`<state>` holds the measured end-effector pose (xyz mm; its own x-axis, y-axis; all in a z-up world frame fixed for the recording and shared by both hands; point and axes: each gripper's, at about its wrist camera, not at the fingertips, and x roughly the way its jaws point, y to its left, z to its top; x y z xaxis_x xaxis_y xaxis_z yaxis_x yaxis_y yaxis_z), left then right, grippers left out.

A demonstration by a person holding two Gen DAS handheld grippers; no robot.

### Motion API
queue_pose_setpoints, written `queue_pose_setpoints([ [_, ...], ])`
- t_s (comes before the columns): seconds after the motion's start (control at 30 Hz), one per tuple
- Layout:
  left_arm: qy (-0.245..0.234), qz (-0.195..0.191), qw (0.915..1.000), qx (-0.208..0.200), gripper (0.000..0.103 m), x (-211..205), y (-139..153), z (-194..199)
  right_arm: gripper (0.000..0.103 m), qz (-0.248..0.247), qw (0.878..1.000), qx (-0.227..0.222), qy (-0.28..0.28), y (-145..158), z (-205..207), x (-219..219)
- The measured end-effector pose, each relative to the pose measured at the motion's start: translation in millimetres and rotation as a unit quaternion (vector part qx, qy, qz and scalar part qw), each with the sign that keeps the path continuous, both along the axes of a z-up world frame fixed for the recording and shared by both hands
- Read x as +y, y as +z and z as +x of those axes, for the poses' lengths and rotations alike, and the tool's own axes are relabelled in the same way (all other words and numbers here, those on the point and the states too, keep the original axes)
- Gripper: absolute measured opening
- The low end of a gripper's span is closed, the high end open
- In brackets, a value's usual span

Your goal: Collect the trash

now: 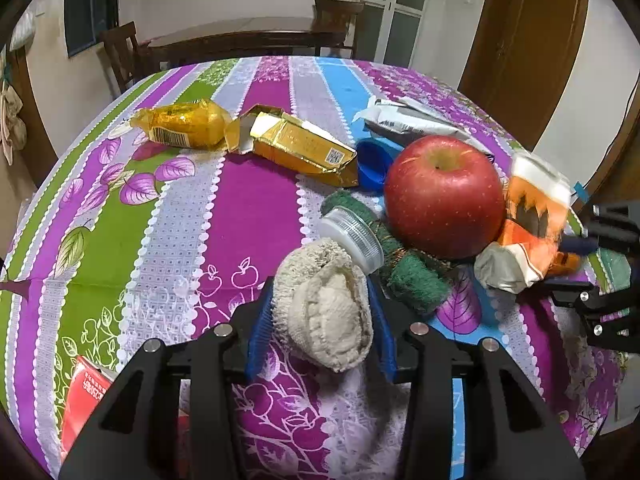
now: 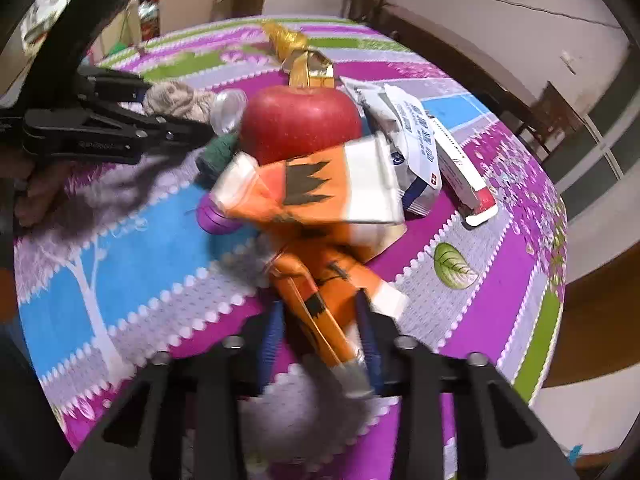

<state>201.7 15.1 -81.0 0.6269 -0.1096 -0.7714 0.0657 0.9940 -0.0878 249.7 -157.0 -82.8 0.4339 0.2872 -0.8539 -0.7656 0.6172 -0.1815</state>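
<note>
My left gripper (image 1: 322, 312) is shut on a beige knitted cloth wad (image 1: 324, 304) and holds it over the striped tablecloth (image 1: 248, 216). My right gripper (image 2: 320, 312) is shut on an orange and white wrapper (image 2: 316, 208), which also shows in the left wrist view (image 1: 532, 216). The wrapper is blurred and sits in front of a red apple (image 2: 300, 120). Two gold wrappers (image 1: 184, 124) (image 1: 304, 144) lie at the back left. A white and grey packet (image 1: 416, 120) lies behind the apple (image 1: 444, 196).
A clear plastic cap (image 1: 352, 236), a green scouring pad (image 1: 404, 264), a blue lid (image 1: 374, 164) and a purple cap (image 2: 214, 216) lie around the apple. A white and red box (image 2: 464, 172) lies at the right. A red packet (image 1: 84, 396) sits at the near left edge.
</note>
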Motion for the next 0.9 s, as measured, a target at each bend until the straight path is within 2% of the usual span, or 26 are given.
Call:
queue_pose_setpoints([
  [0.23,-0.005,-0.002,0.9992,-0.04,0.041,-10,12,-20,0.011,0.13,0.99,-0.013,-0.045,24,-52,-18],
  [0.33,-0.001,-0.001,0.9981,-0.061,0.041,-12,19,-33,0.011,0.171,0.981,-0.038,-0.082,38,-75,-28],
  [0.43,0.0,-0.01,0.9963,-0.085,0.041,-16,28,-46,0.011,0.214,0.965,-0.065,-0.135,48,-91,-40],
  [0.67,-0.023,-0.019,0.9875,-0.154,0.041,-40,59,-82,0.011,0.242,0.94,-0.133,-0.2,63,-116,-48],
  [0.9,-0.064,-0.027,0.9777,-0.198,0.041,-78,86,-105,0.011,0.24,0.918,-0.185,-0.257,88,-134,-76],
])
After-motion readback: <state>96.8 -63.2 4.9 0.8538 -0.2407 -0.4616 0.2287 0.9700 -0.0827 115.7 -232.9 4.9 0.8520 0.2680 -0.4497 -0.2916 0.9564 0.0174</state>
